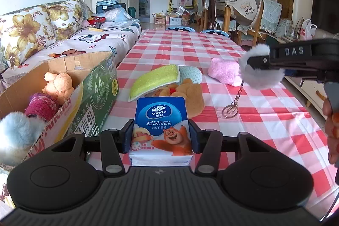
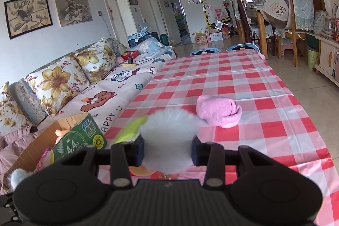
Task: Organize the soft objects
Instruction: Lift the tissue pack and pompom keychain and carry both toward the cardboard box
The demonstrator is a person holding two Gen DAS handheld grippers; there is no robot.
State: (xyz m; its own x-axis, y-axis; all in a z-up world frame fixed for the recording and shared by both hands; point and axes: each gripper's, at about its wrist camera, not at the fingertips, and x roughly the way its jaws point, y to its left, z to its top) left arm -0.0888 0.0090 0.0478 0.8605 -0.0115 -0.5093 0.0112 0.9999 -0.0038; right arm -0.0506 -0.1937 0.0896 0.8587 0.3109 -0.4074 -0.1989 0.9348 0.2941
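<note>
Risk: left gripper [image 1: 161, 137] fingers clamp tissue pack [image 1: 161, 126], right gripper [image 2: 168, 153] fingers pinch pompom [image 2: 168, 139]; dangling key chain [image 1: 232, 104] may snag rim of cardboard box [image 1: 93, 86].

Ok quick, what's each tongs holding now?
Left tongs: closed on the Vinda tissue pack.
Right tongs: closed on the grey pompom keychain.

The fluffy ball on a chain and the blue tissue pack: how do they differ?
The fluffy ball is pale grey-white, round and furry; the tissue pack is a flat-sided blue block printed with a cartoon bear. A chain with a ring hangs below the ball; the pack has no attachment. The ball sits in the right hand-held gripper, the pack in the left hand-held gripper. Shared: each is clamped between two fingers, above the checked tablecloth.
</note>
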